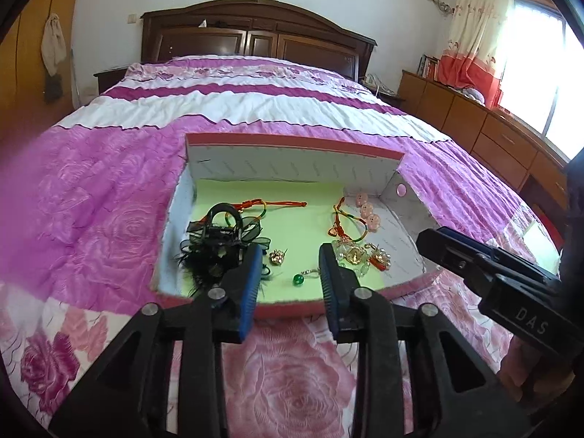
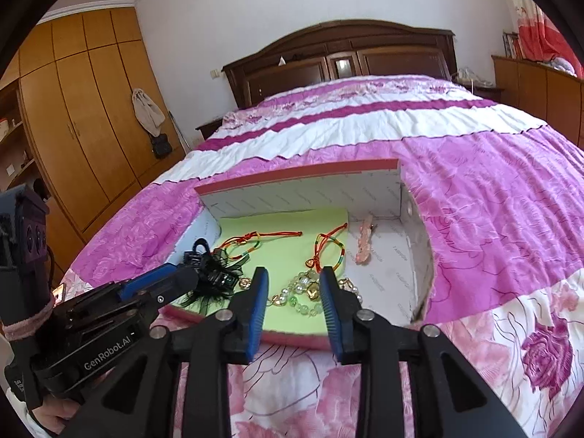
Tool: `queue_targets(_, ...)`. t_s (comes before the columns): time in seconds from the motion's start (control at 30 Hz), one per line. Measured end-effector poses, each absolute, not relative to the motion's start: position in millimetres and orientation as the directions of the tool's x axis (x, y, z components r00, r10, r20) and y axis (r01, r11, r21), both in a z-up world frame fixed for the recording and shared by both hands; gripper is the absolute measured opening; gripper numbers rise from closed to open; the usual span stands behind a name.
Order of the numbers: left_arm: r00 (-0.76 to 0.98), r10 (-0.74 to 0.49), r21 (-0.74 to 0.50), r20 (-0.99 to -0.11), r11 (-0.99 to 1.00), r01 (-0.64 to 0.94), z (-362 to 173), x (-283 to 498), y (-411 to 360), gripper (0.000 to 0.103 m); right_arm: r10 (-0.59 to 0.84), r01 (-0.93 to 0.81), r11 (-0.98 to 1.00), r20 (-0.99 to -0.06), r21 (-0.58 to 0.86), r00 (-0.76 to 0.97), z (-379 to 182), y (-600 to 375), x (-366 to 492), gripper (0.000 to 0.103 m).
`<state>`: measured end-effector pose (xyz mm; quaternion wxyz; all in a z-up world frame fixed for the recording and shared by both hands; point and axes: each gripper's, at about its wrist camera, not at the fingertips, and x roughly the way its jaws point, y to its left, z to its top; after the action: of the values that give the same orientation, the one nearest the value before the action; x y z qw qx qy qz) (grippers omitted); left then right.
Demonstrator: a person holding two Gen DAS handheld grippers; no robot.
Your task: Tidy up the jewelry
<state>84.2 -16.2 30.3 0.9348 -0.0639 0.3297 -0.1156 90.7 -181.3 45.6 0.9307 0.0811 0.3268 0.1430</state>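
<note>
- Box [image 1: 292,144]: shallow cardboard tray w/ pink rim, lying on the pink floral bedspread [image 1: 109,182]; green liner [image 1: 292,219] covering most of its floor.
- Left gripper [image 1: 291,270]: hovering over the near rim, jaws standing wide, holding nothing. Green bead charm [image 1: 298,279] is lying on the liner in line w/ the gap; small gold earring [image 1: 277,256] at approx. 10 o'clock from it.
- Right gripper [image 2: 294,294]: also wide and empty, framing the pearl-and-gold bracelet [image 2: 304,294] near the front rim.
- Black feather hair clip [image 1: 215,244] is sitting at 9 o'clock in the box; two red-green cord bracelets [image 1: 277,206] toward 12; pink bead clip [image 1: 367,210] at 2 o'clock, off the liner.
- Handling (est.): all pcs light. Cords and beaded strand are limp, so pinching a single loop or knot is looking best; beads are smooth and may be slipping. Feathers are crushing easily; taking the clip's stiff arch is looking safer. Charm is tiny and could roll, so its metal ring is the likelier hold.
</note>
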Motion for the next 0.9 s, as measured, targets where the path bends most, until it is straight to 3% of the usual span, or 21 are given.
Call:
queue_targets(0.27, 0.77, -0.215, -0.174, -0.601, 0.975, 0.137, 29.3, 65.1, -14.8, 0.035, 0.28, -0.193, 0.958, -0.552, 0.212, 0.785, 49.1, -184.8, 59.6, 0.051)
queue_targets(0.53, 0.765, -0.17, -0.15, -0.621, 0.984, 0.096, 17.4, 52.9, -17.3, 0.038, 0.247, -0.176, 0.968, -0.572, 0.177, 0.782, 39.0, -185.2, 37.3, 0.062)
queue_targets(0.9, 0.764, -0.137, -0.112, -0.63, 0.99, 0.086, 4.7, 41.9, -25.9, 0.039, 0.197, -0.134, 0.98, -0.594, 0.149, 0.78, 23.0, -186.8, 26.3, 0.066)
